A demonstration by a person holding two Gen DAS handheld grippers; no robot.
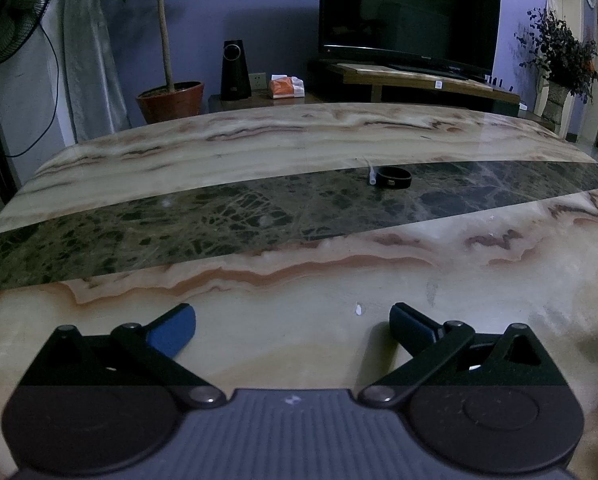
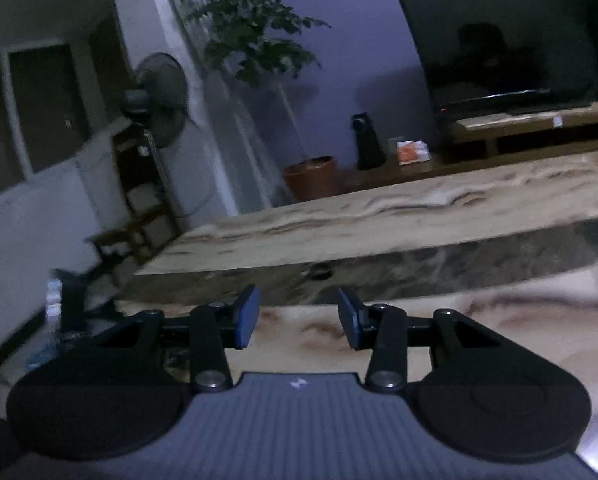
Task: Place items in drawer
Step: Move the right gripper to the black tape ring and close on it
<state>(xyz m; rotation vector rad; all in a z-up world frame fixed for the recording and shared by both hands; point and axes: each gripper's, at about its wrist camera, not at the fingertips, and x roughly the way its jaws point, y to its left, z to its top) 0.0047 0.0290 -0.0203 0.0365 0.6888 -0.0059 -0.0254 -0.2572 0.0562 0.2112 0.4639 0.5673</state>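
- One polished marble tabletop (image 1: 299,140), cream-and-rust veined with one dark green band, is seen beneath both grippers.
- One small black ring-shaped band (image 1: 395,178) is noted lying on the green band, one short white tube (image 1: 373,176) touching its left side.
- Left gripper (image 1: 293,326): two blue-padded fingers spread wide, nothing between.
- Right gripper (image 2: 297,316): fingers parted, nothing held.
- No drawer is visible.

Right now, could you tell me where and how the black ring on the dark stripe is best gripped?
Grip the black ring across its near wall, coming from above with one finger inside the hole and one outside. It lies flat on the table, so its band is low and a side approach would likely slip. Keep clear of the small white piece at its left edge.
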